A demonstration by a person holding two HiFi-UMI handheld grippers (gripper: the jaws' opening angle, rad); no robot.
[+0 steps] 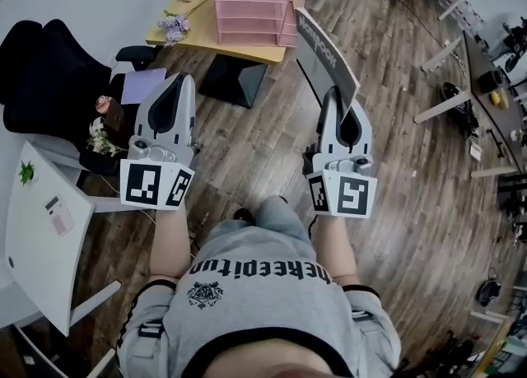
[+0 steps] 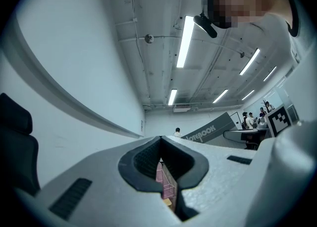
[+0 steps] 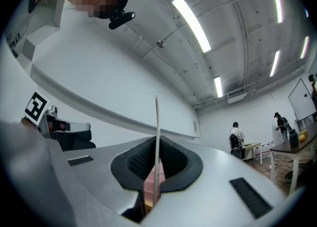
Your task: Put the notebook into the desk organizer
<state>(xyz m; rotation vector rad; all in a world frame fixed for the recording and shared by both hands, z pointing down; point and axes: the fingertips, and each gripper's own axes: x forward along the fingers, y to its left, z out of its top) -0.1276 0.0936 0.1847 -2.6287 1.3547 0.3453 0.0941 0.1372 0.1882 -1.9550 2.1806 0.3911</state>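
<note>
A pink tiered desk organizer [image 1: 251, 2] stands on a small wooden table [image 1: 239, 51] ahead of me. My right gripper [image 1: 333, 92] is shut on a thin grey notebook [image 1: 328, 53], which sticks out forward and leans toward the organizer's right side, short of it. In the right gripper view the notebook [image 3: 157, 137] shows edge-on, pinched between the dark pads, with the organizer [image 3: 150, 184] behind it. My left gripper [image 1: 183, 80] hangs level on the left, shut and holding nothing. Its view shows its tips [image 2: 160, 138] meeting, the organizer [image 2: 166, 181] through the gap, and the notebook [image 2: 208, 132] to the right.
A black office chair [image 1: 49, 72] stands at the left, with a purple pad [image 1: 142, 86] on a seat beside it. A white table [image 1: 41, 236] lies at the near left. Dried flowers [image 1: 173, 28] rest on the wooden table's corner. More desks line the right side.
</note>
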